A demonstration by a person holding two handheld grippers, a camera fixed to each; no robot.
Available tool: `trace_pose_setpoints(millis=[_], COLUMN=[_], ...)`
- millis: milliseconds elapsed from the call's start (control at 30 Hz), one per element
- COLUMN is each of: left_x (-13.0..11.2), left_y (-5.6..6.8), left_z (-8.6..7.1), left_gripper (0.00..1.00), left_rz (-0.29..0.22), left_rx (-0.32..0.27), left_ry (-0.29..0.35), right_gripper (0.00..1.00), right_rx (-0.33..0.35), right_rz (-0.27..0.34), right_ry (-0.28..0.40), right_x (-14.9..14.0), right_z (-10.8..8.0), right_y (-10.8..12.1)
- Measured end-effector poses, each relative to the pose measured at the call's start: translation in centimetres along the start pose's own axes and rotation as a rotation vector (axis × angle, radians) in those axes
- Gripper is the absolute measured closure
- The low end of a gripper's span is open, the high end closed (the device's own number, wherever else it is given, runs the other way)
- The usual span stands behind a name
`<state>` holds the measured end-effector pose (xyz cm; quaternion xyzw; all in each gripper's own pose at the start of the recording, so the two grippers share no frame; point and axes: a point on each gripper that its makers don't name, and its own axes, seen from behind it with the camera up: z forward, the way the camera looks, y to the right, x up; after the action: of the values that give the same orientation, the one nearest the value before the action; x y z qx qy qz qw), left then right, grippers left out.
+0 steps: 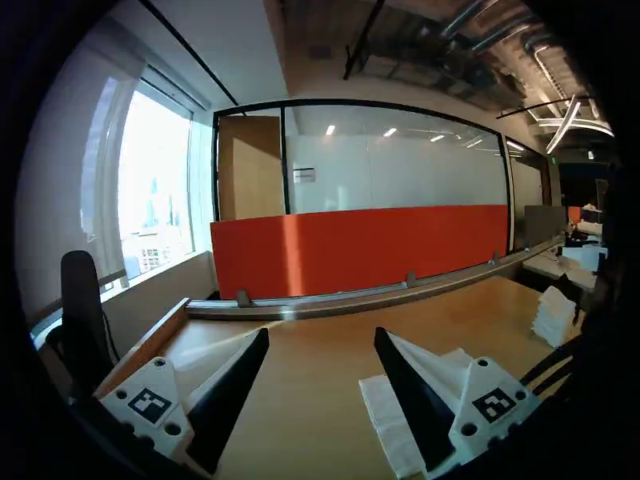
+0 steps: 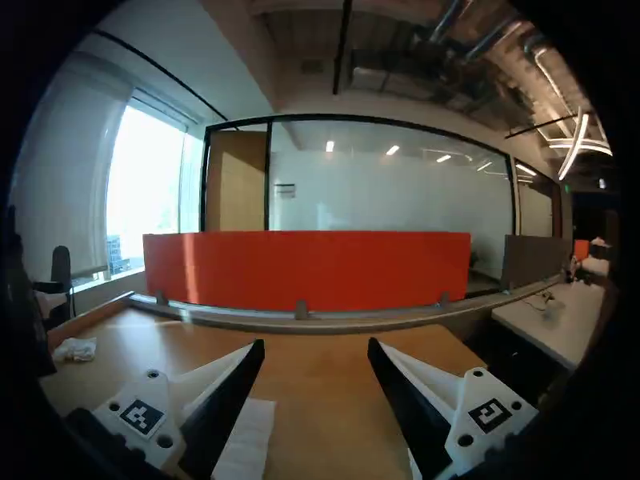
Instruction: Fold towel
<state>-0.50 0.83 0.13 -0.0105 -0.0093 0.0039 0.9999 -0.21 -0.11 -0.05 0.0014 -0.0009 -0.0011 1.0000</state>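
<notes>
- The left gripper (image 1: 320, 334) hangs over the wooden table (image 1: 320, 376), its fingers spread wide with nothing between them.
- The towel (image 1: 390, 416) is white and lies flat on the table, partly under the right-hand finger in the left gripper view.
- The right gripper (image 2: 314, 344) is also spread and empty. In the right gripper view the towel lies beside its left-hand finger.
- A white stack (image 1: 554, 314) sits farther right on the table.
- An orange divider (image 1: 360, 248) runs along the back.
</notes>
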Motion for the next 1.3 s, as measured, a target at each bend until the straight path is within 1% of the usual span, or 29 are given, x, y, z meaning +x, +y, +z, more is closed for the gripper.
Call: trace_pose_setpoints(millis=[100, 300, 400, 500, 600, 767, 900, 1100, 1300], left_x=[-0.9, -3.0, -3.8, -4.5, -5.1, -6.7, -8.4, -11.5, -14.8], left_y=[0.9, 2.7, 3.7, 4.4, 4.8, 5.7, 6.4, 7.9, 9.1], left_z=[0.0, -0.1, -0.2, -0.2, -0.1, 0.1, 0.2, 0.0, -0.1], left_gripper=[0.02, 0.02, 0.02, 0.02, 0.02, 0.02, 0.02, 0.02, 0.02], left_rz=[0.016, 0.05, 0.066, 0.075, 0.077, 0.08, 0.096, 0.126, 0.149], left_rx=[-0.041, -0.132, -0.187, -0.234, -0.263, -0.302, -0.328, -0.369, -0.405], left_ry=[-0.039, -0.123, -0.155, -0.178, -0.197, -0.228, -0.257, -0.309, -0.37], right_gripper=[0.0, 0.0, 0.0, 0.0, 0.0, 0.0, 0.0, 0.0, 0.0], right_rx=[0.044, 0.158, 0.222, 0.277, 0.325, 0.375, 0.411, 0.452, 0.491], right_rz=[-0.033, -0.125, -0.155, -0.17, -0.183, -0.205, -0.225, -0.241, -0.269], right_ry=[-0.028, -0.111, -0.153, -0.18, -0.204, -0.253, -0.297, -0.351, -0.404], right_x=[-3.0, -6.4, -7.6, -8.2, -8.9, -10.4, -12.3, -14.9, -18.2], right_z=[-0.7, -1.1, -1.4, -1.5, -1.7, -1.8, -2.0, -2.2, -2.5], right_y=[-1.6, -4.5, -6.1, -7.5, -8.4, -9.4, -10.2, -11.2, -11.9])
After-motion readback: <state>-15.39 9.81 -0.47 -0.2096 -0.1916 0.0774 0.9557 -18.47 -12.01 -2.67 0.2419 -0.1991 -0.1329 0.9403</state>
